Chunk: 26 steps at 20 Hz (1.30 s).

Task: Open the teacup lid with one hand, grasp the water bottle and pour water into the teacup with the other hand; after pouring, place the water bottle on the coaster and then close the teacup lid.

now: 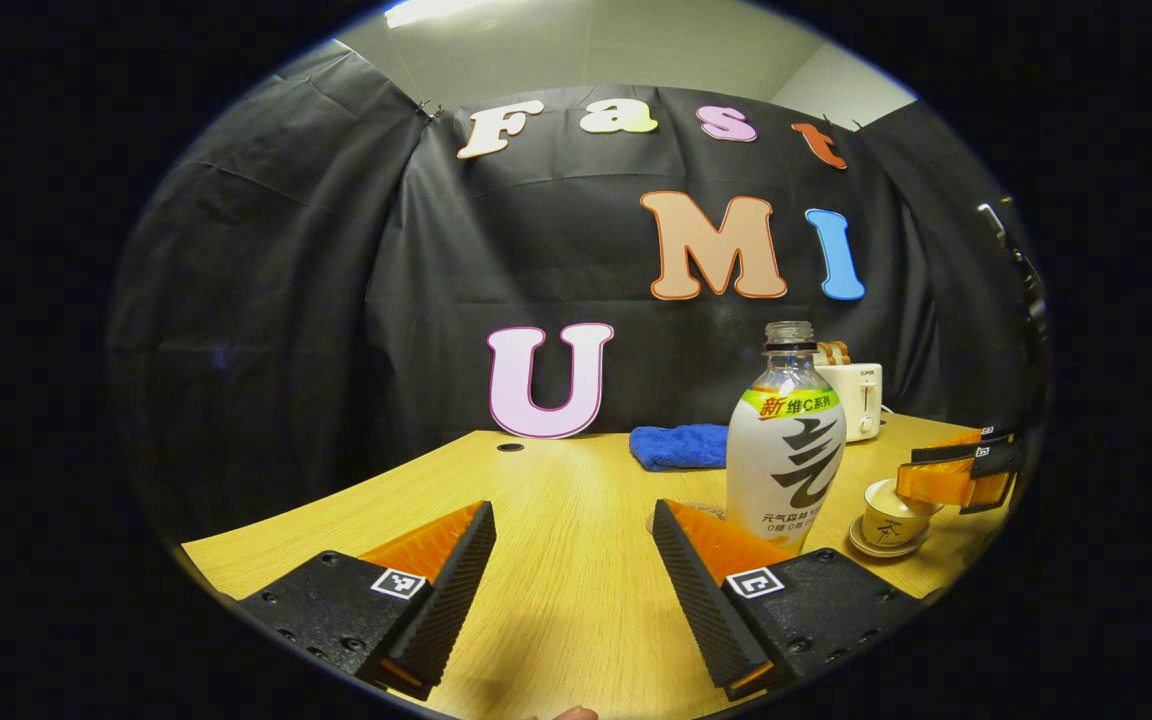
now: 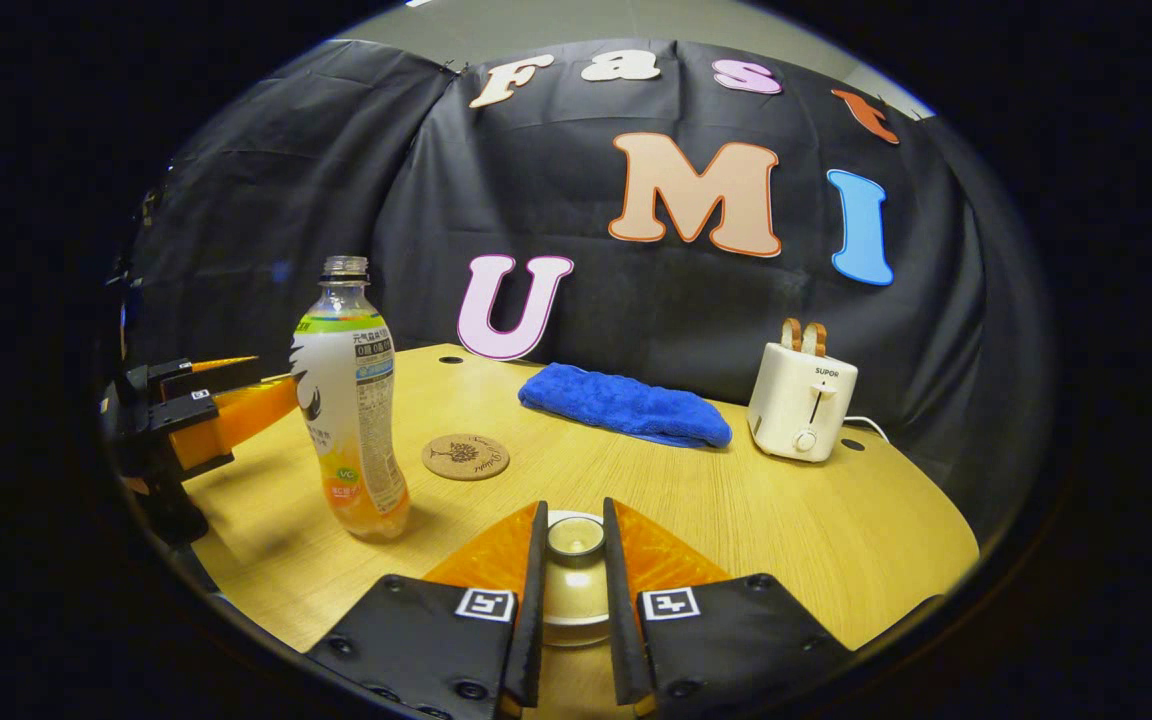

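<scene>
The right gripper (image 2: pixel 573 560) is seen closed narrowly about the knob of the teacup lid (image 2: pixel 575 537), a finger on each side; contact appears made, so the lid is judged gripped but not yet lifted. The left gripper (image 1: pixel 572 560) is held wide open with nothing between its fingers. The water bottle (image 1: pixel 786 440) stands upright on the surface (image 1: pixel 556 500), uncapped, ahead and slightly right of the left gripper, its long axis vertical. The left gripper is judged the nearer to it. The coaster (image 2: pixel 465 456) lies just behind the bottle, and the teacup (image 1: pixel 894 516) stands to the bottle's right.
</scene>
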Each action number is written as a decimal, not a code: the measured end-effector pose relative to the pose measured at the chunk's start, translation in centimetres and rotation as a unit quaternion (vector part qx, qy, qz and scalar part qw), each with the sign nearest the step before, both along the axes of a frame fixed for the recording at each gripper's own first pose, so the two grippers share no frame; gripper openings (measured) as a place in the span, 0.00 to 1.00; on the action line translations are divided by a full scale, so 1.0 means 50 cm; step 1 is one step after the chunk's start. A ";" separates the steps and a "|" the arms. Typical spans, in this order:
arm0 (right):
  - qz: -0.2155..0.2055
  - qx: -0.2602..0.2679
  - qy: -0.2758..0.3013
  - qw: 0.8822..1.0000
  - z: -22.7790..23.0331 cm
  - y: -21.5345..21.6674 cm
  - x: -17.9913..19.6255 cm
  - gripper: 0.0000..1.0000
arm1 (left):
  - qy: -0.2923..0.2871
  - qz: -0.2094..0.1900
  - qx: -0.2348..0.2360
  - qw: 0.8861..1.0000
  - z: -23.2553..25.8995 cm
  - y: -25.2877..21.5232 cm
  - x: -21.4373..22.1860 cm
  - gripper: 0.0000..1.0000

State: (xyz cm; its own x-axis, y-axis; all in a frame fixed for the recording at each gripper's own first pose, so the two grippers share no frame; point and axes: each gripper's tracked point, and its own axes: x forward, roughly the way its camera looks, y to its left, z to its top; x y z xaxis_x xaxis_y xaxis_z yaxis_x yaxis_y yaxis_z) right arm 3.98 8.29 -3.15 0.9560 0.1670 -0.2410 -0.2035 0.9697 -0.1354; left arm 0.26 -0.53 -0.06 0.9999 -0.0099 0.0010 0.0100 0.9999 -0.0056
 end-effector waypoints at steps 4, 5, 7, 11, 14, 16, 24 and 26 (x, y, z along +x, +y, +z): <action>-0.006 0.024 -0.010 1.000 -0.001 -0.005 0.003 0.26 | 0.000 -0.004 -0.001 1.000 -0.001 -0.003 0.001 0.93; -0.005 0.028 -0.009 1.000 -0.001 -0.002 0.001 0.25 | 0.000 -0.004 -0.001 1.000 0.000 -0.003 0.002 0.93; -0.001 0.028 -0.012 1.000 0.001 0.001 -0.002 0.29 | 0.000 -0.006 0.000 1.000 0.001 -0.005 0.001 0.93; 0.004 0.030 -0.025 0.999 0.019 0.001 -0.010 0.27 | 0.002 -0.017 0.003 1.000 0.000 -0.016 -0.001 0.93; 0.002 0.048 -0.031 0.998 0.034 -0.011 -0.012 0.29 | 0.001 -0.030 0.014 0.999 0.000 -0.029 -0.010 0.93; -0.002 0.057 -0.033 0.998 0.043 -0.028 -0.016 0.29 | 0.001 -0.042 0.021 0.999 0.000 -0.039 -0.019 0.93; -0.012 0.074 -0.051 0.996 0.083 -0.076 -0.023 0.27 | 0.027 -0.101 0.020 0.994 -0.014 -0.106 -0.055 0.93; -0.013 0.078 -0.053 0.995 0.087 -0.086 -0.023 0.24 | 0.033 -0.122 0.013 0.992 -0.018 -0.133 -0.062 0.93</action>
State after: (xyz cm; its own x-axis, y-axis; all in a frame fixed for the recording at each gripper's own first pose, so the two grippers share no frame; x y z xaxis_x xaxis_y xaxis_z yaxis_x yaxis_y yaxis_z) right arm 2.83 3.98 1.21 0.9793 0.1687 -0.1116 -0.1699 0.9855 -0.0016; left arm -2.86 -7.19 -0.97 0.9655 -0.2516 -0.0674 0.2529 0.9674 0.0114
